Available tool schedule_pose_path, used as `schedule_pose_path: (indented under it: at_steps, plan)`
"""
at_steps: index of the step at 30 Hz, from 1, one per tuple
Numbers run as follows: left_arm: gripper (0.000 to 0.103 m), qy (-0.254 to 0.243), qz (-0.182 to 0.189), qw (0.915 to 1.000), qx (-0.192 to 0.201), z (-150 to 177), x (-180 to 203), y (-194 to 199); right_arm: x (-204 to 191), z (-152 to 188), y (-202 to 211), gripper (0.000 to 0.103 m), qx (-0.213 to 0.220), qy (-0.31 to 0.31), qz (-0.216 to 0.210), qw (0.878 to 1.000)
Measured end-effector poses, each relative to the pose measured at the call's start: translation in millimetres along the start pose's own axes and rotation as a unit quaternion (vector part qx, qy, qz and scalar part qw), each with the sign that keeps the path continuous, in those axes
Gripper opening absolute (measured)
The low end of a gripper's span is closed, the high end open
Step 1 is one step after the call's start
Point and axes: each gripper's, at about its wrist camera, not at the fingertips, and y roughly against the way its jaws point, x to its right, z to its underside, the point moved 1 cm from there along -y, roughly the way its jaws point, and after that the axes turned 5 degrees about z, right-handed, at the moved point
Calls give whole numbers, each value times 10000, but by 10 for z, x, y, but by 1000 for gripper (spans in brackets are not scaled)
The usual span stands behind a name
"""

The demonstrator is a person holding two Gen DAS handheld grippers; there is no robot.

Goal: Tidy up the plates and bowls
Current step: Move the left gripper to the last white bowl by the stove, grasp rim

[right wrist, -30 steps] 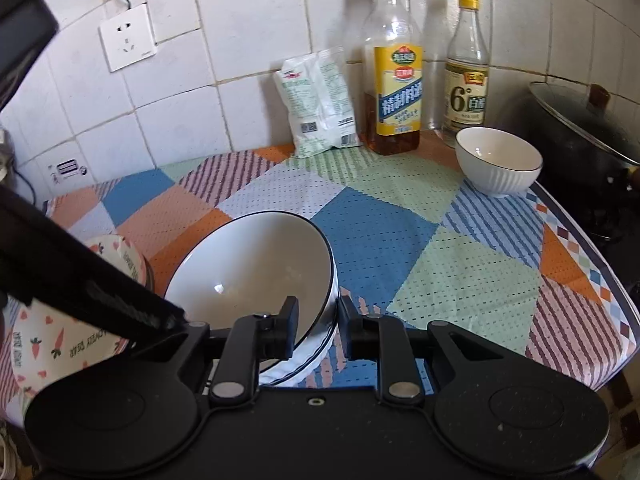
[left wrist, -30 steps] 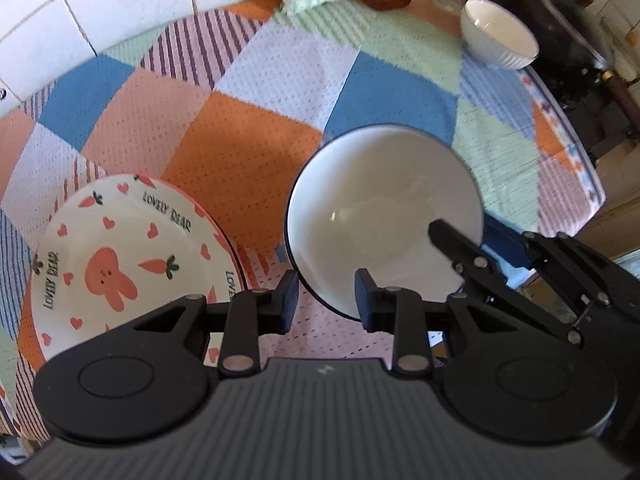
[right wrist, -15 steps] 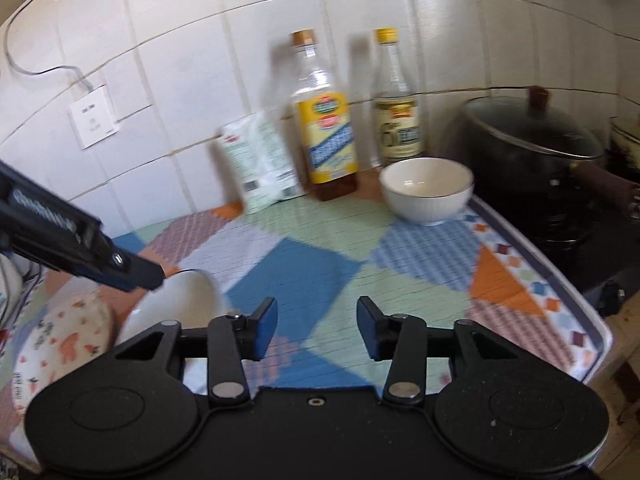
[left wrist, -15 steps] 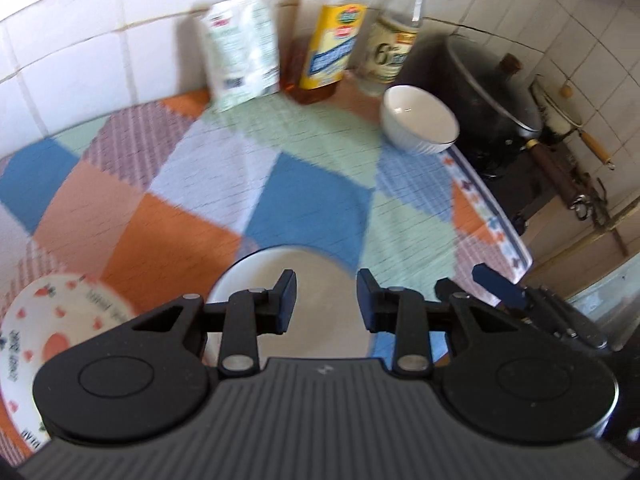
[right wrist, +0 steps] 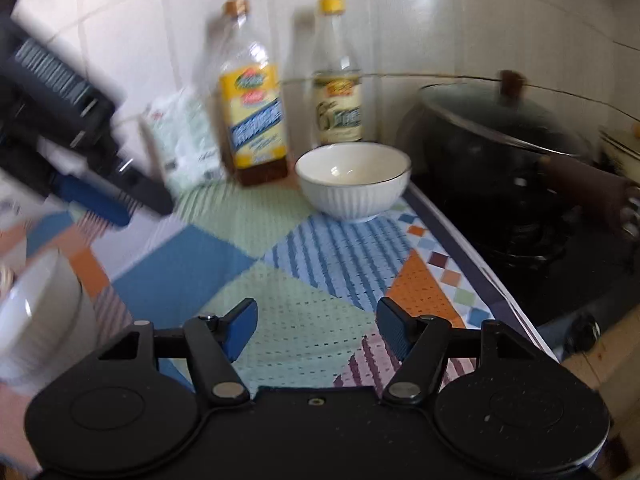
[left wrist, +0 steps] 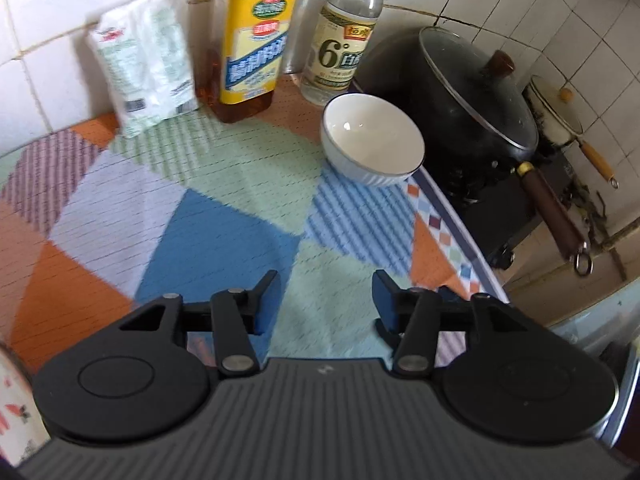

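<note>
**Op A:** Left claw [left wrist: 324, 300] is hanging spread and empty over the patchwork bench [left wrist: 240, 184], and I'm tilting it toward the white ribbed bowl [left wrist: 372, 144] standing beside the black pot [left wrist: 476, 120].

**Op B:** Right claw [right wrist: 316, 330] is also gaping, holding nothing, and I'm aiming it level at that bowl [right wrist: 354, 180]. I'm judging one claw should straddle the near rim, clear of the bottles [right wrist: 256, 120].

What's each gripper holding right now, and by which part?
Nothing. The left gripper and right gripper are both open with only tablecloth between their fingers; the small ribbed bowl stands untouched ahead.
</note>
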Motion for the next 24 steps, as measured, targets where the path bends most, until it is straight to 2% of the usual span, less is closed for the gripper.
schedule_pose_path:
  at_steps: [3,6,10,12,14,16,18,20,24]
  plan:
    - [52,96,-21,10000,1,-127,35,-151,-5,-72,-157,71,8,369,-65,9993]
    - [52,200,-56,9997,-97,-252,94,-286,55,-168,-337,72,-72,265,-121,9995]
    - [55,162,-66,9998,-9,-404,218,-376,109,-289,-555,74,-64,196,-82,9998]
    - [56,205,-23,9998,21,-502,235,-435,125,-367,-657,78,-70,226,-60,9997]
    - [56,224,-51,9997,38,-600,237,-506,168,-443,-731,94,59,127,-89,9999]
    - [58,211,-124,9997,45,-703,246,-604,212,-501,-790,95,101,39,-151,9998]
    - [67,187,-185,9996,-80,-808,250,-746,223,-556,-866,95,24,136,-194,9997]
    - [67,194,-184,9993,-254,-906,257,-874,233,-588,-933,95,38,174,-137,9997]
    - [68,338,-171,9988,-318,-1033,253,-1039,289,-625,-1114,95,-33,20,-115,9999]
